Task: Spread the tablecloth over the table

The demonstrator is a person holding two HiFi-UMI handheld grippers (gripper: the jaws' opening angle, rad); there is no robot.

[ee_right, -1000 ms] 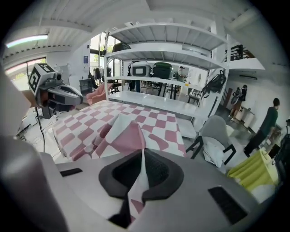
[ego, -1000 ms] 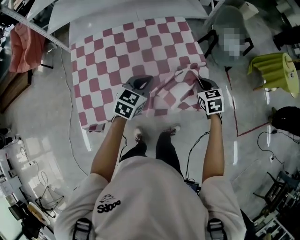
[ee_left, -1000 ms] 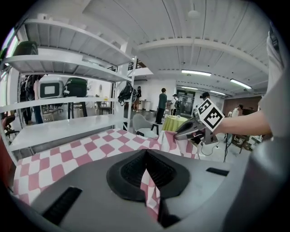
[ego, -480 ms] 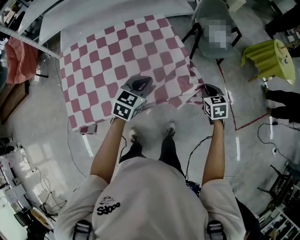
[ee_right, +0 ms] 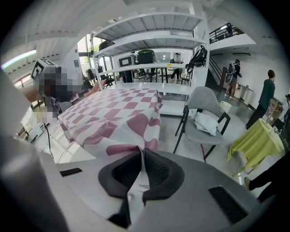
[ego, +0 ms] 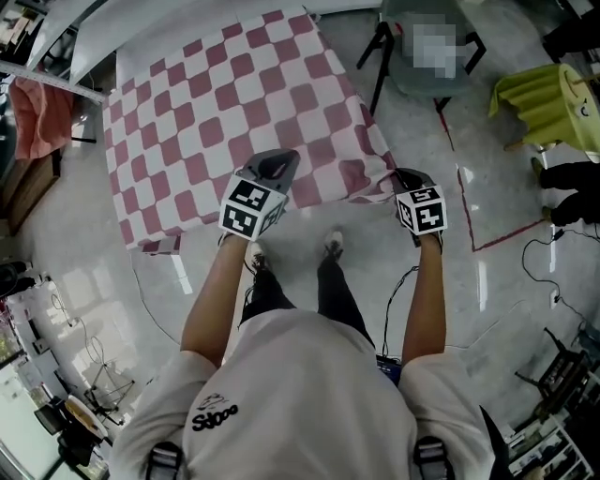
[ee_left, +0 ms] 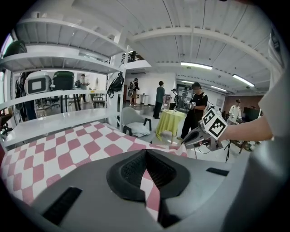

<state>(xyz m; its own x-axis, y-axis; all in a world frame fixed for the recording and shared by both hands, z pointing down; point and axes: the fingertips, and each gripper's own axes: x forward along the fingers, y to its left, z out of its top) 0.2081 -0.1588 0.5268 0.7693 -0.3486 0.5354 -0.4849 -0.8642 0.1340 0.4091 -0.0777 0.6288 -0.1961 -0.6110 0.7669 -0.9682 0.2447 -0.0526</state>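
Observation:
A pink and white checked tablecloth [ego: 225, 112] lies spread flat over the table in the head view, its near edge hanging toward me. My left gripper [ego: 275, 172] is shut on that near edge; a strip of checked cloth [ee_left: 149, 190] runs between its dark pads in the left gripper view. My right gripper [ego: 405, 178] is shut on the cloth's near right corner [ego: 380, 180], where the fabric bunches. In the right gripper view the tablecloth [ee_right: 113, 113] drapes over the table ahead and a fold of it [ee_right: 136, 192] is pinched between the pads.
A grey chair [ego: 422, 56] stands past the table's right side. A small table with a yellow cover [ego: 544, 103] is at the far right. White shelving [ego: 216, 19] runs behind the table. Cables [ego: 539, 253] and red floor tape [ego: 487, 244] lie on the floor at the right.
Both grippers have pulled the cloth's near edge back toward me. The crumpled fold at the near right has flattened out, and the cloth now lies smooth over the table top.

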